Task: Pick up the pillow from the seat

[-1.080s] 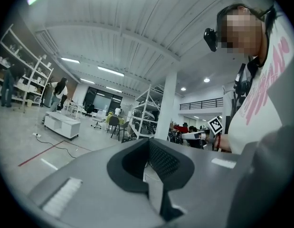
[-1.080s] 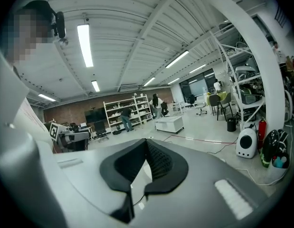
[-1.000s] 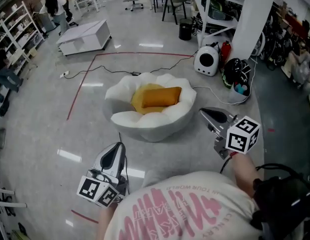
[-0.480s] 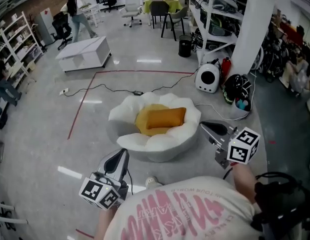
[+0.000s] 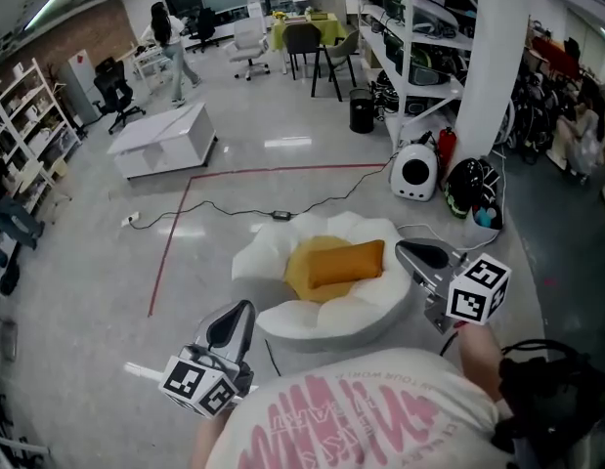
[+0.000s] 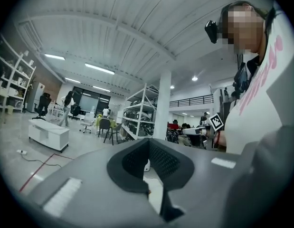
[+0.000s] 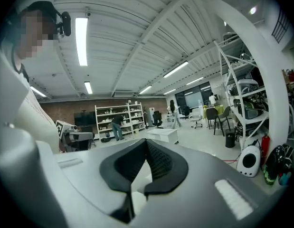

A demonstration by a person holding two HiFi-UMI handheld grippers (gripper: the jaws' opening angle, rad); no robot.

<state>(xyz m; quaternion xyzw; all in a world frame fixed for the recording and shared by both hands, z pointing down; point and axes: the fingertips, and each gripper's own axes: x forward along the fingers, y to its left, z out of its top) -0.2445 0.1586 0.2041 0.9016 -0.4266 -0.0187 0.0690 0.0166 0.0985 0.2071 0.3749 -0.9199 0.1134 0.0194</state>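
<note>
Both grippers have come closer to the white seat (image 5: pixel 317 322) on the floor since the earlier frame. The left gripper (image 5: pixel 239 311) is just beside its near left edge and the right gripper (image 5: pixel 408 250) at its right edge, each with jaws closed together on nothing. The orange pillow (image 5: pixel 349 262) lies in the seat's hollow on a yellow cushion (image 5: pixel 300 276). A low white cabinet (image 5: pixel 160 145) stands far beyond.
</note>
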